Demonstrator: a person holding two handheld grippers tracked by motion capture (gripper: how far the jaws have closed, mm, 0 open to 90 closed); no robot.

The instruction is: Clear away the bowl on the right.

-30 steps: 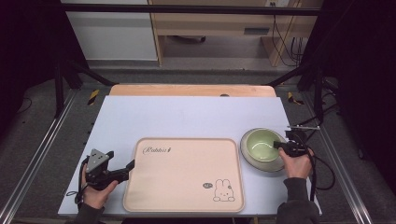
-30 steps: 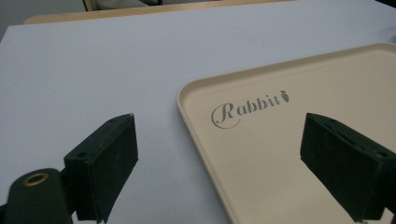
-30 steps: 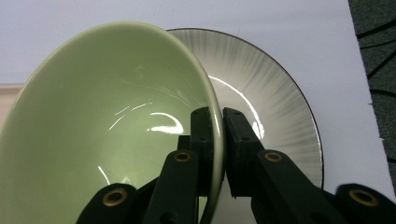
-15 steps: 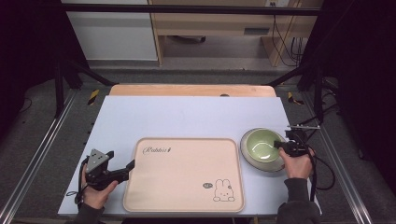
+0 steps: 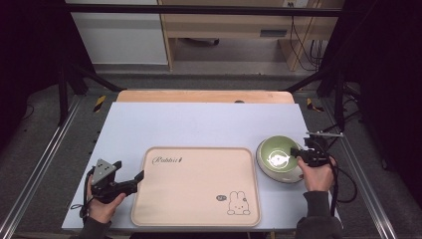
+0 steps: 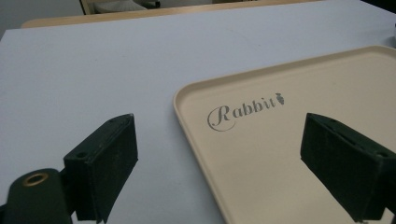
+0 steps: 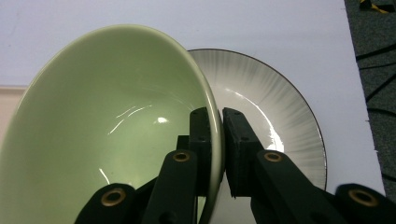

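Tray [image 5: 196, 186] says "Rabbit" [image 6: 245, 110] in script, with a bunny drawn in the corner. Your left gripper [image 5: 133, 180] is spread wide at its left edge, holding nothing. Your right gripper [image 7: 215, 140] pinches the green bowl's [image 7: 107, 126] rim, tipped over a white plate [image 7: 275, 116].

On the bench [image 5: 199, 124], the tray [image 5: 196, 186] lies near the front centre; the bowl [image 5: 276, 157] is just right of it, over a plate [image 7: 275, 112].

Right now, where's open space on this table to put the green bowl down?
The tray is bare apart from its print. The white table behind it, up to the wooden strip, is free too. It is crowded at the right edge: the right tool grips the green bowl over a white plate.
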